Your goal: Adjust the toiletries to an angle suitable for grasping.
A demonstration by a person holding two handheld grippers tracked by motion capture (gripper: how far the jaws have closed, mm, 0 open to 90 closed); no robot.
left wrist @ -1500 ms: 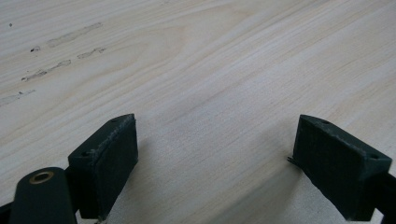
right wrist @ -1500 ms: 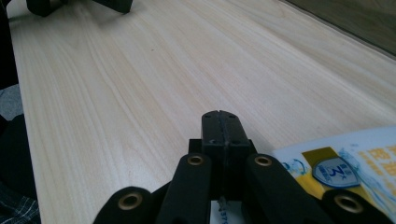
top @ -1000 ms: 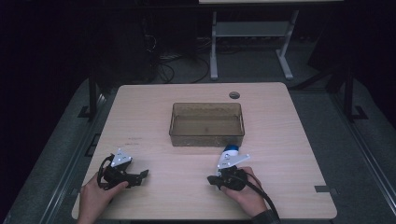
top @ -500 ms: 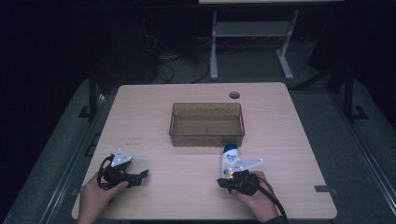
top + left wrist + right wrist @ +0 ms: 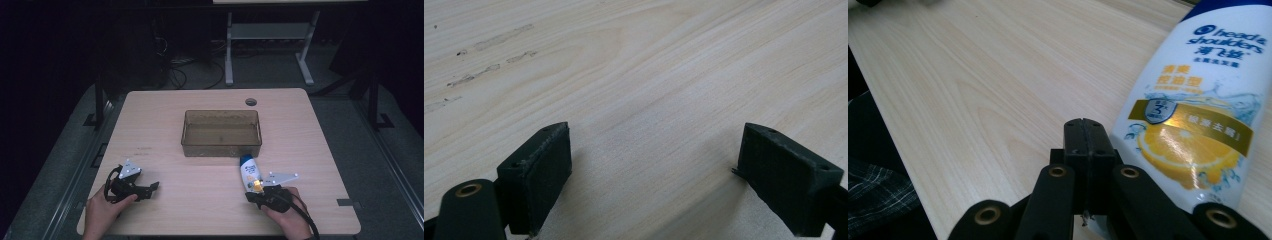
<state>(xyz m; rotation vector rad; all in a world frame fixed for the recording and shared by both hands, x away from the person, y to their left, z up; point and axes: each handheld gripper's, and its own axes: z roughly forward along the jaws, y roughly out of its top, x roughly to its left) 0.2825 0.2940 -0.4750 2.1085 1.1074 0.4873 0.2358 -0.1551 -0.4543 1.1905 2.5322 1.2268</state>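
Note:
A white shampoo bottle [image 5: 249, 173] with a blue cap and an orange-slice label lies flat on the wooden table [image 5: 160, 120], just in front of the bin's right corner. My right gripper [image 5: 252, 195] rests at the bottle's near end, shut with nothing between its jaws. In the right gripper view the closed jaws [image 5: 1083, 126] lie beside the bottle [image 5: 1198, 120], which is to their right. My left gripper [image 5: 151, 188] sits at the front left of the table. Its jaws [image 5: 654, 170] stand wide open over bare wood.
A brownish see-through bin [image 5: 221, 148] stands mid-table and looks empty. A round cable hole [image 5: 251, 102] is at the far edge. Beyond the table are a dark floor, cables and a white stand [image 5: 270, 35]. A checked sleeve [image 5: 873, 195] shows at the right gripper view's lower left.
The right hand and gripper have slid to the right along the front of the table. The bottle has shifted slightly toward the front. The left gripper has kept still.

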